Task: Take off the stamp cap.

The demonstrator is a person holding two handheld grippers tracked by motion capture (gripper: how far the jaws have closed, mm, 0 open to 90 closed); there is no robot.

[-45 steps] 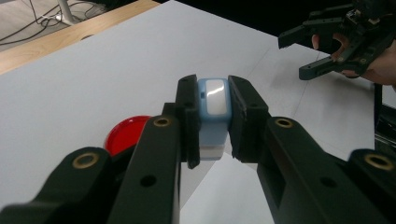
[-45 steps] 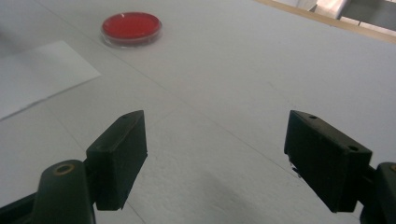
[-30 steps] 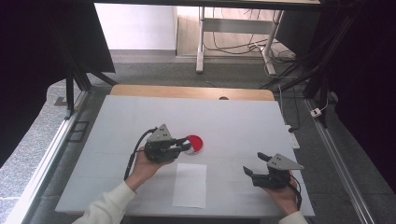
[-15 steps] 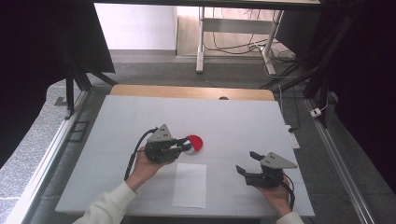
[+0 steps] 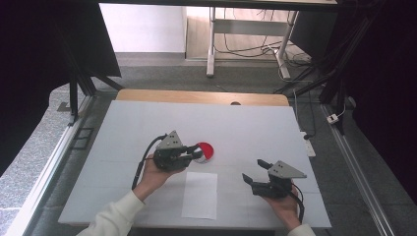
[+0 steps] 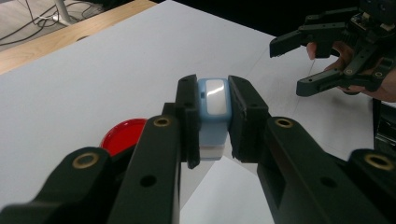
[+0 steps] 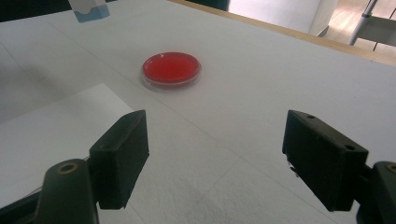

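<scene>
My left gripper (image 5: 196, 153) is shut on a small light-blue block with a white face (image 6: 214, 112), held just above the white tabletop. Beside and just beyond its jaws lies a round red dish (image 5: 205, 150), seen as well in the left gripper view (image 6: 122, 135) and in the right gripper view (image 7: 171, 67). My right gripper (image 5: 252, 170) hovers to the right of the paper sheet (image 5: 199, 194), its jaws wide open with nothing between them (image 7: 215, 154). It points toward the dish. The blue block's lower end (image 7: 88, 9) shows at the top left of the right gripper view.
The white board (image 5: 246, 123) covers the table, with a wooden strip (image 5: 196, 97) along its far edge. Black frame posts stand at the left, and cables and a power strip (image 5: 309, 145) lie on the floor at the right.
My right gripper has slid a little to the left, toward the paper sheet. The left gripper and the blue block have stayed in place.
</scene>
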